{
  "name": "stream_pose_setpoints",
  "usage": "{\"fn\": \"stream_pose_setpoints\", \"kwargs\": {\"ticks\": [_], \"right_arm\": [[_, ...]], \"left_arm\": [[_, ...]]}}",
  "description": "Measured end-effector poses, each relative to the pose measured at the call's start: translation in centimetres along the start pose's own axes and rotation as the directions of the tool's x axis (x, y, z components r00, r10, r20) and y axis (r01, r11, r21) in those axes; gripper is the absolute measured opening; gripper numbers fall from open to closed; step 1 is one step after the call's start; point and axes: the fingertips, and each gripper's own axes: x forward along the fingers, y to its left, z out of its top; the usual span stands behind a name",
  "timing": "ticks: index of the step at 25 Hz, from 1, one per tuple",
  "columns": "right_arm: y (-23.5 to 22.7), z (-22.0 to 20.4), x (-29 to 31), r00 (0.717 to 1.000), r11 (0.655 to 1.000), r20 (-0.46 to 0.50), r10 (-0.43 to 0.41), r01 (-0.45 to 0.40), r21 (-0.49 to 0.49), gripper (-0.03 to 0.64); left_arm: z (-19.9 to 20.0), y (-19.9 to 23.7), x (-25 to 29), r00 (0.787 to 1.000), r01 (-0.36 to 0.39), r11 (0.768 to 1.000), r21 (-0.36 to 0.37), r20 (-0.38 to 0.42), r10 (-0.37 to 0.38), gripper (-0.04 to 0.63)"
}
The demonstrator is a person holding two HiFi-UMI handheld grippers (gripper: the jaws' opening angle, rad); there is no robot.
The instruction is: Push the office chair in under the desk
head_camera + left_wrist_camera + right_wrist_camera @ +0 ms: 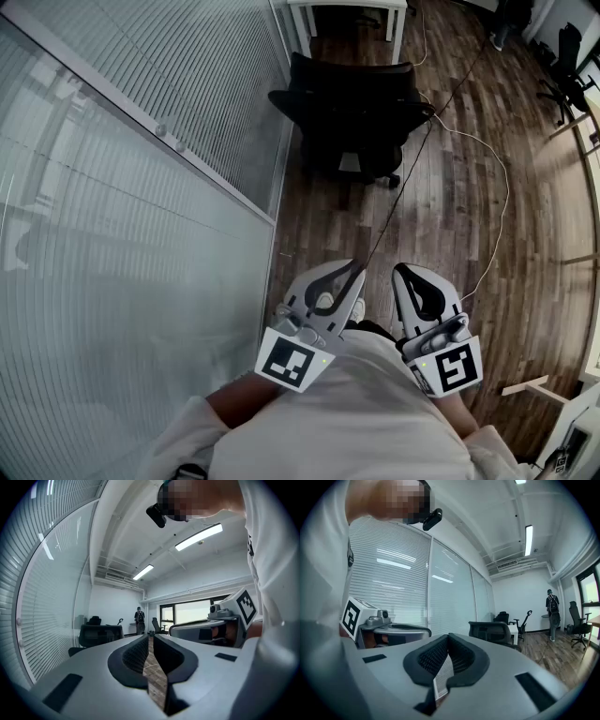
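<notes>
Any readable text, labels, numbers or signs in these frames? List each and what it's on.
No readable words or numbers anywhere.
Left marker cube: black-and-white square pattern only, no letters.
Right marker cube: the same kind of pattern, no letters.
Shirt print: too small and warped to read.

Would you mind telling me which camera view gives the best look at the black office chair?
The head view: the office chair is seen whole from above, backrest, armrests and wheeled base. The right gripper view shows mainly its backrest, farther off; the left gripper view shows it small and dark.
</notes>
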Motion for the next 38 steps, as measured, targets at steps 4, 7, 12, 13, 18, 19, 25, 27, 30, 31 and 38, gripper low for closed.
{"fn": "stream_pose_setpoints", "kwargs": {"ticks": [4,7,12,13,18,19,25,27,30,31,38], "right_arm": [[-0.5,0.1,0.2,1.0,1.0,0.007,0.006,-0.006,-0.009,0.031],[-1.1,0.2,-0.1,1.0,1.0,0.002,0.007,-0.007,-0.007,0.031],[-1.2,0.4,-0.8,0.998,0.998,0.022,0.054,-0.054,-0.026,0.032],[-1.3,0.4,-1.0,0.998,0.998,0.024,0.058,-0.058,-0.028,0.032],[-2.3,-0.2,-1.4,0.999,0.999,0.024,0.028,-0.029,0.032,0.032],[-2.4,-0.3,-1.4,0.999,0.999,0.023,0.03,-0.031,0.039,0.032],[-2.5,0.0,-1.3,0.999,0.998,0.021,0.047,-0.047,0.044,0.032],[-2.7,-0.2,-1.0,0.999,0.998,0.019,0.045,-0.046,0.044,0.032],[-3.0,-0.4,-0.7,0.999,0.998,0.018,0.045,-0.046,0.04,0.032],[-3.1,-0.5,-0.5,0.999,0.998,0.019,0.051,-0.052,0.029,0.032],[-4.1,-0.7,2.0,0.998,0.998,0.005,0.065,-0.065,-0.009,0.032]], "left_arm": [[-0.3,0.1,0.4,1.0,0.002,1.0,0.021,-0.016,-0.002,0.058],[-0.1,-0.2,1.0,1.0,-0.008,1.0,0.009,-0.006,0.008,0.058],[0.0,-1.1,1.8,1.0,-0.024,1.0,-0.003,0.0,0.024,0.058],[-0.1,-1.4,1.9,1.0,-0.022,1.0,0.009,-0.006,0.022,0.058],[-1.6,-2.6,2.3,0.997,0.019,0.992,0.124,-0.077,-0.009,0.058],[-1.8,-2.7,2.3,0.997,0.018,0.992,0.126,-0.082,-0.008,0.058],[-1.3,-2.5,2.4,0.998,-0.019,0.997,0.078,-0.061,0.024,0.058],[-1.6,-2.2,2.6,0.998,-0.019,0.997,0.074,-0.061,0.024,0.058],[-1.9,-2.1,3.1,0.997,0.004,0.994,0.112,-0.079,0.005,0.058],[-1.9,-2.0,3.2,0.996,0.011,0.992,0.124,-0.085,-0.001,0.058],[-1.8,0.4,4.8,0.996,0.021,0.99,0.138,-0.085,-0.009,0.058]]}}
